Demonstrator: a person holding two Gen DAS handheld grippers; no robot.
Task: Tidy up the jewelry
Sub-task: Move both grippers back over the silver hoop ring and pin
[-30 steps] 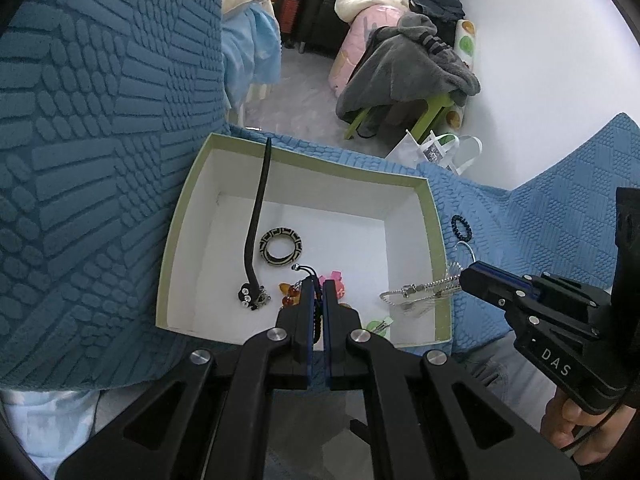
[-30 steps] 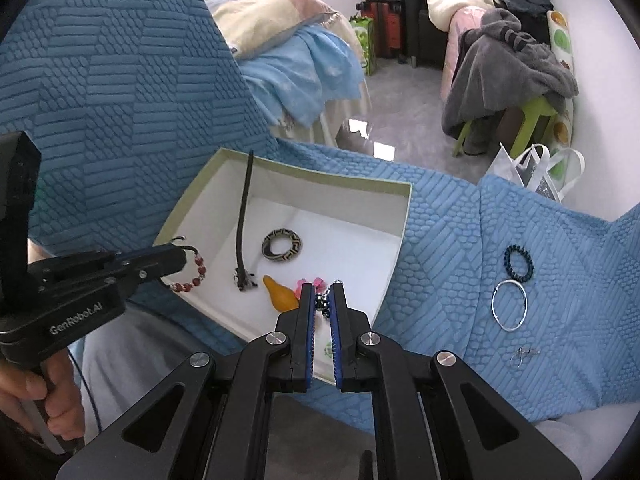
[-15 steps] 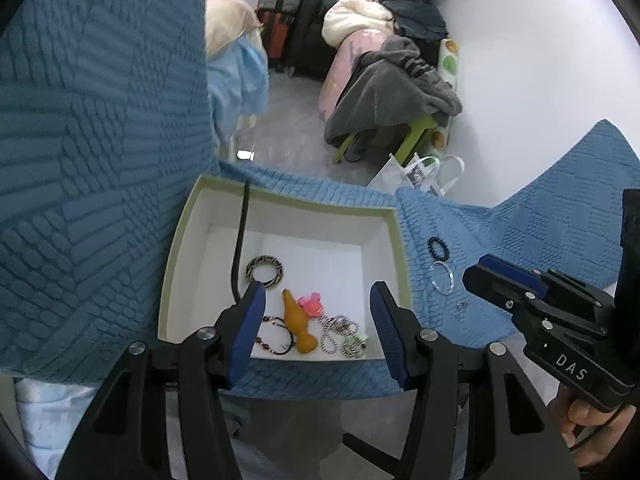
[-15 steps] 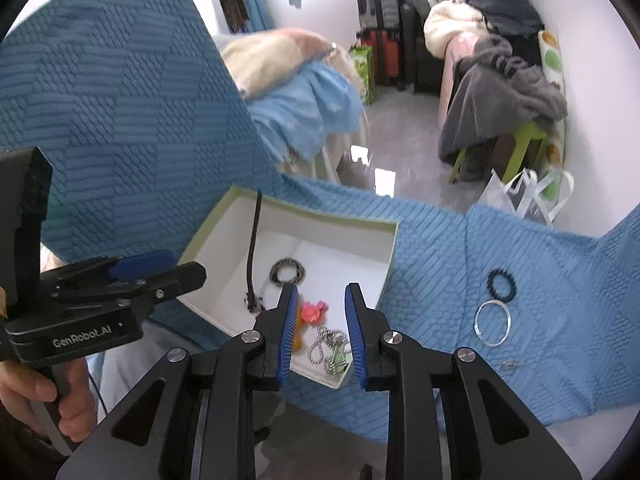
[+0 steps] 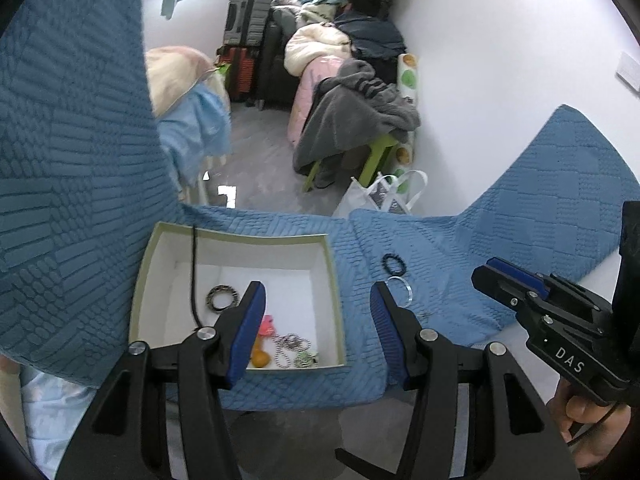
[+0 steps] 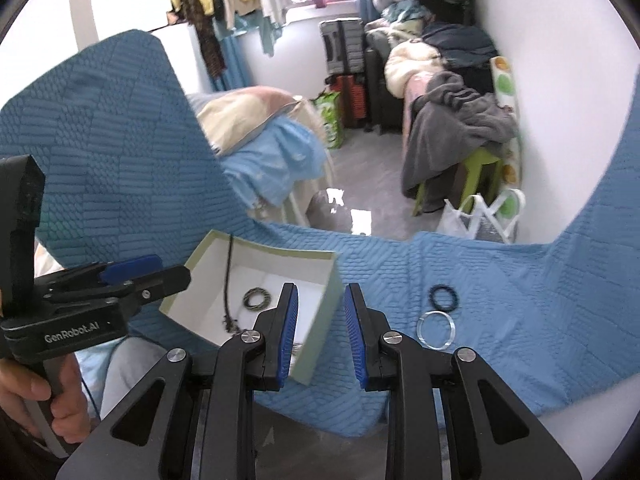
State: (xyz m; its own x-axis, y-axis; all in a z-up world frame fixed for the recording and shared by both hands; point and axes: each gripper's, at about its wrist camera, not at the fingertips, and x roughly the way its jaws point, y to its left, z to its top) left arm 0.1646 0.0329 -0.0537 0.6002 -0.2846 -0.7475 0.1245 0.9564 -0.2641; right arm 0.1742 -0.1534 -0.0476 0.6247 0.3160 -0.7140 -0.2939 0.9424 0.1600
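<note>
Jewelry is split between two places right now: most of it sits in the open white box [image 5: 240, 240] at the lower centre of the left wrist view, with a patterned ring [image 5: 222, 298], a black cord [image 5: 194, 276] running up the back wall, a pink piece [image 5: 267, 325], an orange piece [image 5: 259, 358] and a ball chain [image 5: 290, 346] at the near edge. Three items wait outside on the blue quilted cover [image 5: 460, 260], right of the box: a black beaded band [image 5: 394, 264], a clear ring [image 5: 402, 290] just beside it, and something small and wiry [image 6: 448, 360] I can't make out. Your left gripper [image 5: 316, 332] hangs above the box's right half, jaws standing about halfway apart and holding nothing; your right gripper [image 6: 318, 334] is open only a little, also empty, over the box's right-hand wall in its own view. Watch that wall: come down from here with the right and a fingertip could catch the rim, tip the light box and spill the chain. The clear ring lies flat on soft fabric, so I'd expect a narrow pinch to skate off or press it into the quilting; open wider first. The band and ring lie close, so a sloppy reach may drag both, and the two grippers are near enough to knock together.
</note>
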